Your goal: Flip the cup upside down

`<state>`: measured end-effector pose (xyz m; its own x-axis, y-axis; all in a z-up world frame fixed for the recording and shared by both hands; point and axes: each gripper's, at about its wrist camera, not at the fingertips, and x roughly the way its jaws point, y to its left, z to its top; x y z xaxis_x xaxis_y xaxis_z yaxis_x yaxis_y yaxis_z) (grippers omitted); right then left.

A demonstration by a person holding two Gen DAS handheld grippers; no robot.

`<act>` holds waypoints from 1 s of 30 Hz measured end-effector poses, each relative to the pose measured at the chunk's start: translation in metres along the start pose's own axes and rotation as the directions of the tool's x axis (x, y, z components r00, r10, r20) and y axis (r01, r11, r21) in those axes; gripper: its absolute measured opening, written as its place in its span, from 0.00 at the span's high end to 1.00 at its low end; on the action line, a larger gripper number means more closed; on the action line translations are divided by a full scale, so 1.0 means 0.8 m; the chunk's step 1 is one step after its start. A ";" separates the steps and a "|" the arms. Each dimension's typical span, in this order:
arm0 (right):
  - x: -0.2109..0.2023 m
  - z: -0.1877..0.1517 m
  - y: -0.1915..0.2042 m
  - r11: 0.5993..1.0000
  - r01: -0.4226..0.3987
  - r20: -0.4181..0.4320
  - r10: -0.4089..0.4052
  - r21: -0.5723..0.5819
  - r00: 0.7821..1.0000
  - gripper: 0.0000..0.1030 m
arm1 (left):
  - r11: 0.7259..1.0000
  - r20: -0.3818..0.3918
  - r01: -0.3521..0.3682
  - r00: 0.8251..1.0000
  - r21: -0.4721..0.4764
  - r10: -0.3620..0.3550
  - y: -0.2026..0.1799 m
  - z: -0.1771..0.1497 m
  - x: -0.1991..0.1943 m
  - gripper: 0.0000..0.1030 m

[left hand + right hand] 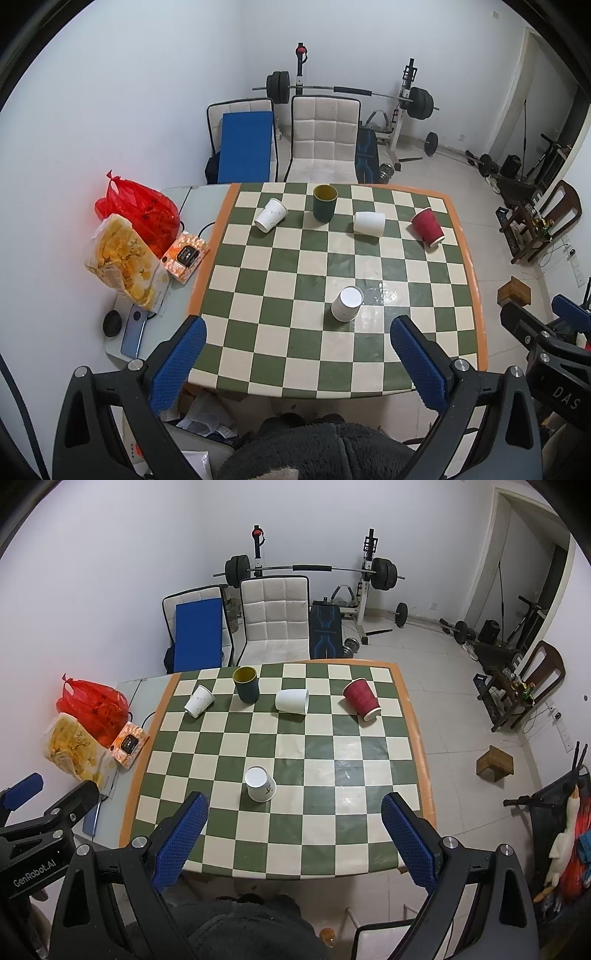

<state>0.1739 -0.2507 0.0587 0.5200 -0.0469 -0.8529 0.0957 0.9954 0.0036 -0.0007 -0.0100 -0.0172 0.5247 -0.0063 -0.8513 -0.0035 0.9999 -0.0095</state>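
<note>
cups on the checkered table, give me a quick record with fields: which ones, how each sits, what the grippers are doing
table: checkered cloth, orange border
near cup: white paper cup, upside down, base up
green cup: upright, mouth up, far row
left white cup: on its side, far row
middle white cup: on its side, far row
red cup: on its side, far right
left gripper: open, holds nothing, above near edge
right gripper: open, holds nothing, above near edge

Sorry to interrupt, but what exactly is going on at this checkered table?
A person holds two grippers, left gripper and right gripper, both open and empty above the table. One white cup already stands upside down. A green cup stands upright; two white cups and a red cup lie sideways.
</note>
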 end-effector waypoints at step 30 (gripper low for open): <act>0.003 -0.003 0.010 1.000 -0.012 -0.006 0.012 -0.012 1.000 0.06 | 1.000 0.002 -0.007 1.000 0.000 0.007 0.007 0.003 -0.006 0.01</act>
<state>0.1741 -0.2429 0.0557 0.5158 -0.0345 -0.8560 0.0797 0.9968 0.0078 -0.0009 -0.0047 -0.0121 0.5265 0.0006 -0.8502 -0.0067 1.0000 -0.0035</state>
